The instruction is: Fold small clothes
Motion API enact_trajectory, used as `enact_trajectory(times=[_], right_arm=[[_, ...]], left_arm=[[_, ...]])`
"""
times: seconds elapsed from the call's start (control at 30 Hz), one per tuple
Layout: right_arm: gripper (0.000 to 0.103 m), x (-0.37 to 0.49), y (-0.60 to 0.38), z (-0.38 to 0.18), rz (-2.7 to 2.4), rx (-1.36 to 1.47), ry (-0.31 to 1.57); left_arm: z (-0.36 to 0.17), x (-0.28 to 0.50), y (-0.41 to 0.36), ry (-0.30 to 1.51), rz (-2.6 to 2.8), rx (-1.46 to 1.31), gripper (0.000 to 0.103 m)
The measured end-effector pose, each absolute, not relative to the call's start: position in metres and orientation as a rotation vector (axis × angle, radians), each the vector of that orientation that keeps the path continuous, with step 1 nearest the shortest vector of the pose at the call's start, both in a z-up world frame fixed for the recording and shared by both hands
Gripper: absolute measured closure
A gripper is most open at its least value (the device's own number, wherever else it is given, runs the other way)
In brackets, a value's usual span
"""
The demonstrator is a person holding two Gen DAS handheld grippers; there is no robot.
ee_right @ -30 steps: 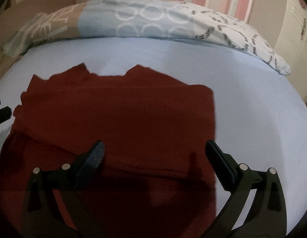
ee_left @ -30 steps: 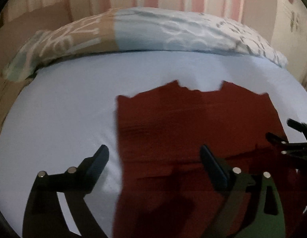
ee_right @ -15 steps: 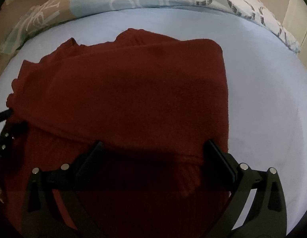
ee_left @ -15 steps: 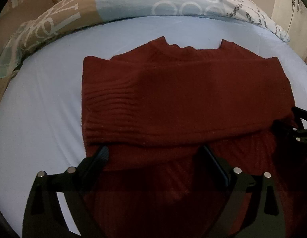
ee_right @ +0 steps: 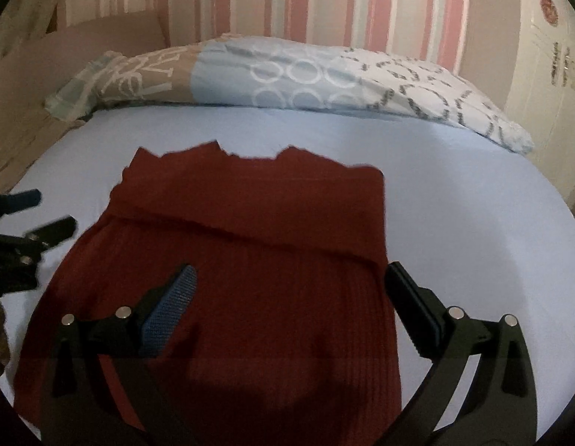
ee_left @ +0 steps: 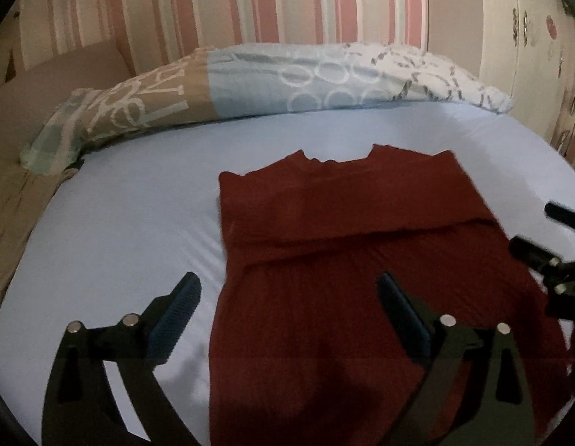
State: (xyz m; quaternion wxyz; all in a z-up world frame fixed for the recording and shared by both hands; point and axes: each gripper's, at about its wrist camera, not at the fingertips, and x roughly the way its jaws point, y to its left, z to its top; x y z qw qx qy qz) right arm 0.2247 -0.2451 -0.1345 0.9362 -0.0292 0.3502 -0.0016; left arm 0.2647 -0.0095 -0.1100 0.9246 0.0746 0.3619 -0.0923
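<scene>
I see a bed with a pale blue sheet (ee_left: 138, 204). A dark red knitted sweater (ee_left: 343, 260) lies flat on it, near me, sleeves folded across. At the far edge a patterned duvet (ee_left: 287, 81) lies bunched along the wall.

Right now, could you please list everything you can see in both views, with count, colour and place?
sweater: one, dark red, flat on the sheet, sleeves folded across the chest.
sheet: one, pale blue, covering the bed.
duvet: one, tan, blue and white patterned, bunched along the bed's far edge.
wall: pink, cream and grey stripes, behind the bed.
wardrobe: one, cream, far right.
left tool: one, black with blue pads, open, above the sweater's left edge.
right tool: one, black with blue pads, open, above the sweater's right edge.
</scene>
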Motion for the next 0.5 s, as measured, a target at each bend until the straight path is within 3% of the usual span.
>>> enact_trajectory(times=[0.5], right_arm=[[0.003,0.1,-0.234,-0.149,-0.067,-0.043,0.787]], left_arm=[[-0.128,0.145,0.041,0.861,-0.144,0.06,0.006]])
